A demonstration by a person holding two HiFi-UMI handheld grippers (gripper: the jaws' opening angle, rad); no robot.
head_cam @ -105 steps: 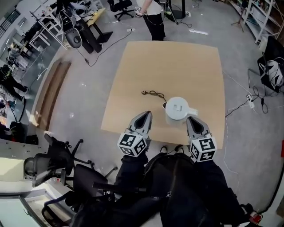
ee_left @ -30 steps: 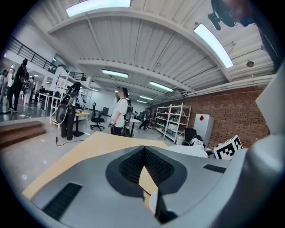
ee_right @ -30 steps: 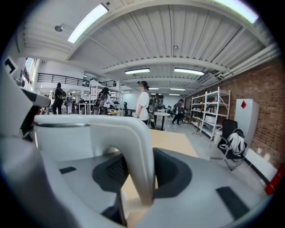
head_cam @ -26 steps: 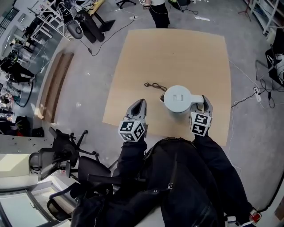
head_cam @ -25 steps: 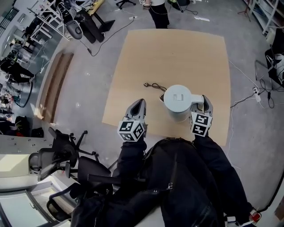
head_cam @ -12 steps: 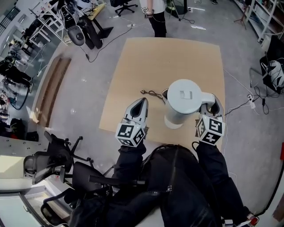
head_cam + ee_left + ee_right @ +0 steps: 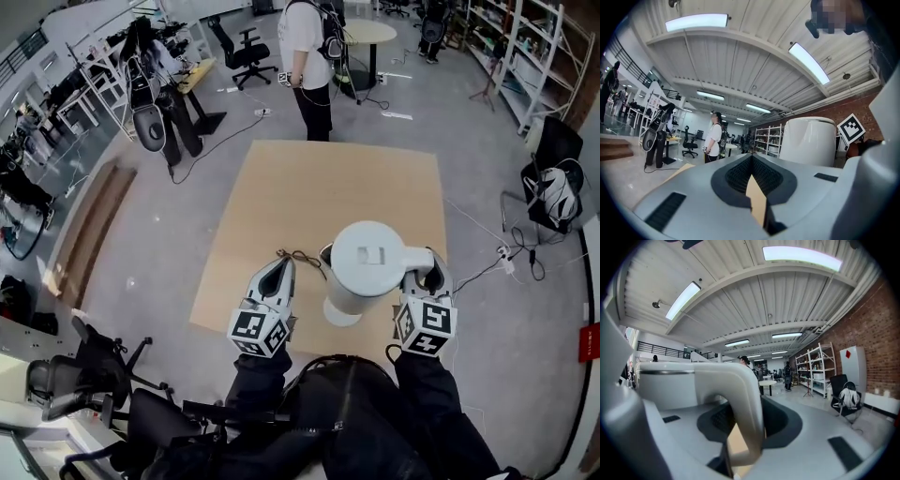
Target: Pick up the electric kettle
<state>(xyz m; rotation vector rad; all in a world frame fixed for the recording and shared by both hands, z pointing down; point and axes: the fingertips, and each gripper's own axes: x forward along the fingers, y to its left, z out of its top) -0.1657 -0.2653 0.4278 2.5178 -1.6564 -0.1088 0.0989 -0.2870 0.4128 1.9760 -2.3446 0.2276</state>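
The white electric kettle point(image 7: 367, 258) hangs in the air above the near edge of the tan table point(image 7: 309, 178). My right gripper point(image 7: 427, 274) is shut on its handle point(image 7: 740, 394), and the kettle body point(image 7: 665, 390) fills the left of the right gripper view. To the kettle's left my left gripper point(image 7: 277, 272) is shut and holds nothing, a short gap away from it. From the left gripper view the kettle point(image 7: 808, 140) shows at the right, beyond the closed jaws of the left gripper point(image 7: 752, 171). A black cord point(image 7: 300, 255) lies on the table beside the kettle.
A person point(image 7: 307, 56) stands at the table's far edge. Office chairs point(image 7: 66, 384) sit at the lower left, desks and racks point(image 7: 150, 84) at the far left. Shelving point(image 7: 525, 47) and a chair with a backpack point(image 7: 553, 187) line the right. Cables point(image 7: 497, 253) cross the floor to the right.
Both grippers have risen, the right one carrying the kettle up off the table, so it looks larger and nearer. The left gripper stays shut with nothing in it.
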